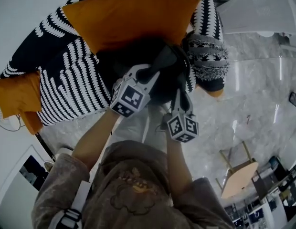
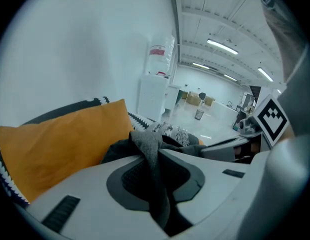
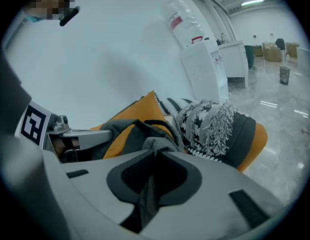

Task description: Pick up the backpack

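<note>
Holds the black fabric backpack (image 1: 123, 63) at two places in the middle of the head view, over the seat of a sofa draped in a black-and-white patterned cover (image 1: 71, 87) and right in front of a big rectangular orange cushion (image 1: 129, 18); cannot tell whether resting on the seat or clear of it. Pinches a dark grey woven strap (image 2: 149, 149) of that backpack in the left gripper (image 2: 156, 156), jaws pressed together on the fabric, with the strap running down between the dark pads. Pinches likewise a fold of grey backpack fabric (image 3: 154, 149) in the right gripper (image 3: 154, 166), jaws squeezed onto it, with more of the fabric bunched just beyond the tips. Keeps the two grippers side by side and close together, each with its cube of black-and-white square markers turned up toward the head camera; only block patterns there, no letters. Shows a black-and-white fringed knit cushion (image 1: 207, 56) at the sofa's right end, beside the backpack, and a smaller orange cushion (image 1: 16, 95) at the left end. Shows, past the sofa in both gripper views, a white water dispenser (image 2: 154, 98) against the wall, topped by a clear bottle (image 2: 161, 54) with a red label; print too small and blurred to read. Shows pale glossy marble floor (image 1: 255, 87) around the sofa.
</note>
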`<move>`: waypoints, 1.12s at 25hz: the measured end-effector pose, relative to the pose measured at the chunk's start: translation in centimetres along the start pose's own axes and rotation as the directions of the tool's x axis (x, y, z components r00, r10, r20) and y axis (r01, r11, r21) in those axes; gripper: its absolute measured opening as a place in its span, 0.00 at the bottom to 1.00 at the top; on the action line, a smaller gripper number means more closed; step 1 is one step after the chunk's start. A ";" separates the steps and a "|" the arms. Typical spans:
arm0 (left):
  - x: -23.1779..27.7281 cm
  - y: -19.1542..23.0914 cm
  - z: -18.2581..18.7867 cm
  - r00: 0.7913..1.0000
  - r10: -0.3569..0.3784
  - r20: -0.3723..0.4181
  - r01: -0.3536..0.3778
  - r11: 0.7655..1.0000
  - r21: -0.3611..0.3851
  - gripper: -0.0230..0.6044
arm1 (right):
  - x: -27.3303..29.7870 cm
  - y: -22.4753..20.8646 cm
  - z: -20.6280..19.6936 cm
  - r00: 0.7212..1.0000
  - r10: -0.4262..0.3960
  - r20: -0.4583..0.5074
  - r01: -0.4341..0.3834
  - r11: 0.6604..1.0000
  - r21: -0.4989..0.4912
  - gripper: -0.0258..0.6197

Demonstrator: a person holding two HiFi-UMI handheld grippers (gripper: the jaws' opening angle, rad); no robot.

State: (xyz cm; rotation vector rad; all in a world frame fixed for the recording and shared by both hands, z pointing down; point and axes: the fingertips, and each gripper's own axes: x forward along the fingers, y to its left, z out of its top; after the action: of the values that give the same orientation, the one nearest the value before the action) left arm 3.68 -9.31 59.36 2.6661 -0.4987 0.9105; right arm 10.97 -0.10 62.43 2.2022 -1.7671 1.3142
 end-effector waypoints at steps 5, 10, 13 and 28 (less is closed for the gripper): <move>-6.2 0.4 6.0 0.991 0.082 0.103 -0.080 0.996 -0.026 0.11 | -3.2 6.2 2.9 0.987 0.161 0.004 -0.161 0.985 -0.067 0.09; -13.4 2.8 9.3 0.960 0.232 0.154 -0.223 0.972 -0.078 0.11 | -5.2 12.7 4.3 0.950 0.309 -0.036 -0.311 0.937 -0.158 0.09; -18.2 3.7 9.8 0.934 0.304 0.186 -0.281 0.950 -0.139 0.11 | -7.6 16.5 4.5 0.920 0.386 -0.066 -0.391 0.899 -0.200 0.09; -32.1 0.8 20.0 0.759 0.455 0.465 -0.337 0.887 -0.316 0.11 | -16.5 24.6 20.4 0.832 0.544 0.108 -0.435 0.761 -0.482 0.09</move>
State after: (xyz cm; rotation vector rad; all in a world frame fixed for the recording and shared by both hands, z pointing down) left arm -9.83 -9.95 24.03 2.6214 -1.2571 0.1517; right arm 2.85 -5.97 27.88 1.7583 -2.5592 0.5774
